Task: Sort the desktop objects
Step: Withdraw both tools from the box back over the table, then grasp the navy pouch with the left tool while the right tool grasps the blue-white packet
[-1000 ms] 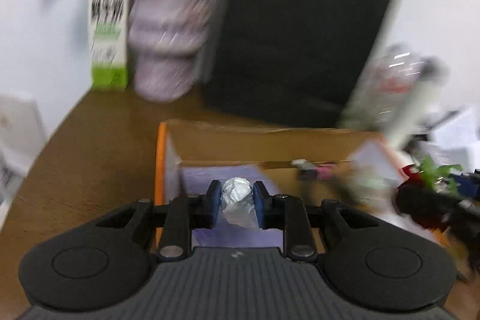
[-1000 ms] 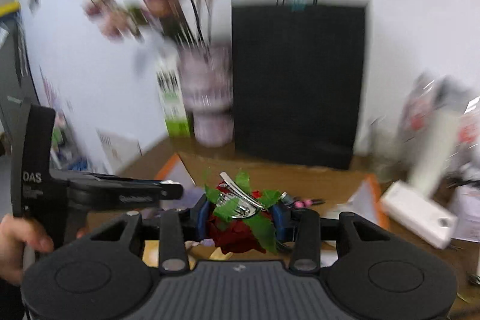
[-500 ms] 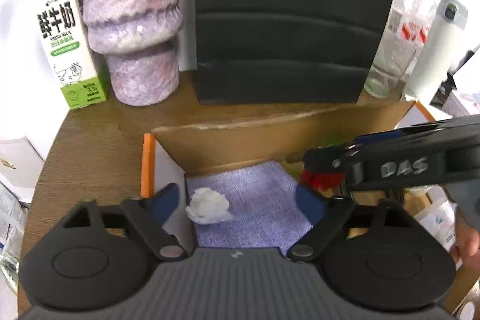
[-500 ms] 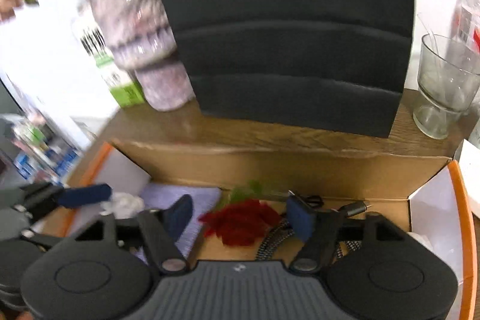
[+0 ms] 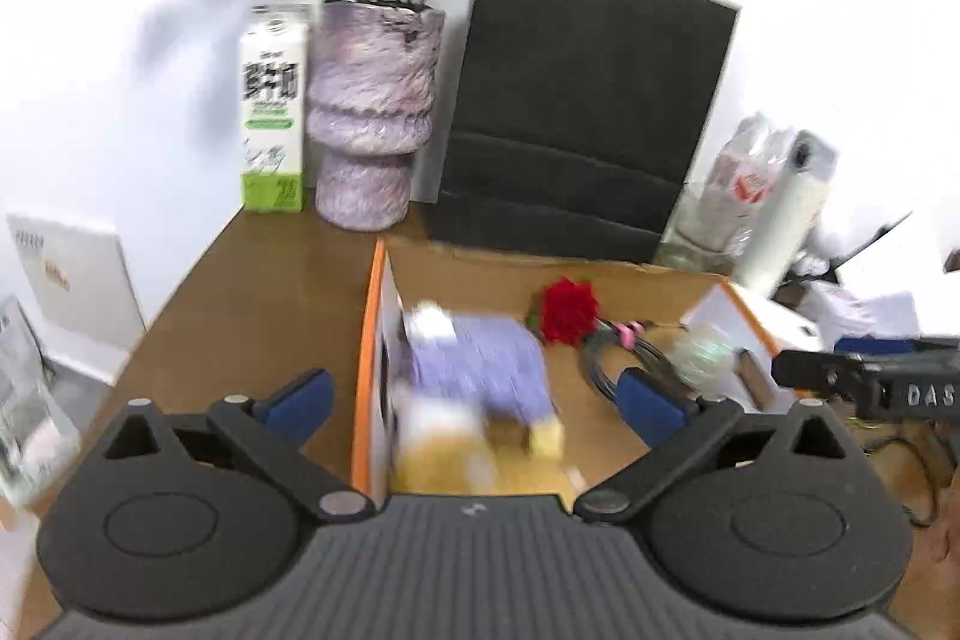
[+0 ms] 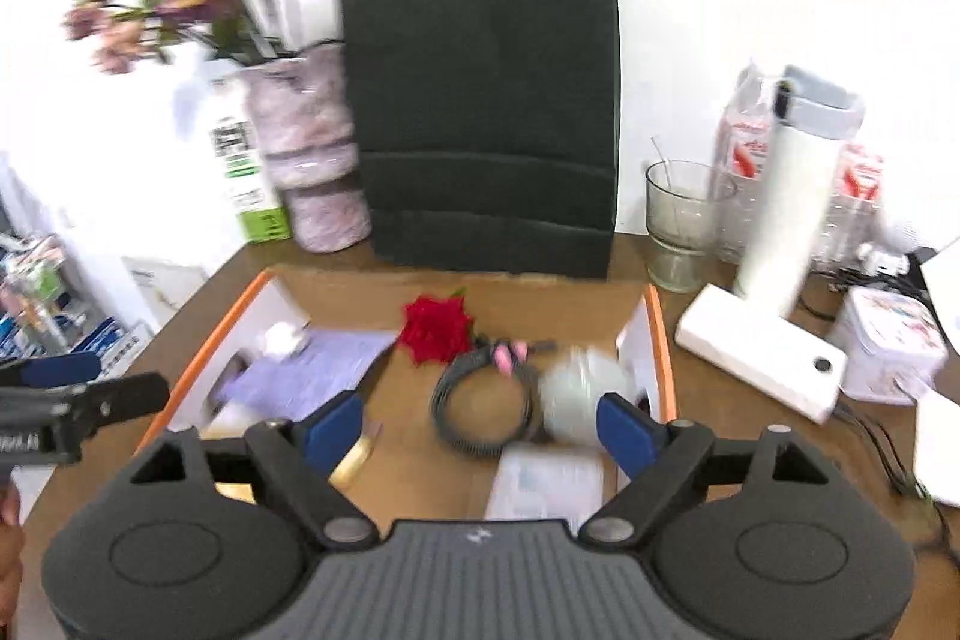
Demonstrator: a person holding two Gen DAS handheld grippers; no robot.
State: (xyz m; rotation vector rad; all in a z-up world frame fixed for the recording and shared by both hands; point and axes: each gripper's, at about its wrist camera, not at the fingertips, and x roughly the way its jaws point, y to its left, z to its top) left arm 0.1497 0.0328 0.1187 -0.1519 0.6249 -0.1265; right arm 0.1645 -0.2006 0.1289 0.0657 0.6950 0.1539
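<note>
An open cardboard box [image 5: 367, 340] [image 6: 204, 346] with orange edges lies on the wooden desk. Inside it, a white crumpled paper [image 5: 429, 319] [image 6: 282, 340] rests by a purple cloth [image 5: 480, 364] [image 6: 300, 370]. A red rose [image 5: 567, 310] [image 6: 435, 328] lies at mid-box beside a coiled cable [image 6: 441, 406] and a pale ball [image 6: 576, 394]. My left gripper [image 5: 474, 397] hangs over the box's near left corner, jaws opening wide, nothing between the pads. My right gripper [image 6: 480, 424] hovers above the near side of the box, jaws also opening and empty.
A black paper bag [image 5: 588, 112] [image 6: 486, 100] stands behind the box, with a purple vase [image 5: 372, 112] and a milk carton [image 5: 273, 112] to its left. On the right are a glass [image 6: 678, 220], a white bottle [image 6: 786, 196], a flat white box [image 6: 762, 352] and a tin [image 6: 894, 340].
Both grippers have opened. The left let go of the crumpled paper and the right let go of the rose; both things now lie in the box. Both grippers have drawn back from it.
</note>
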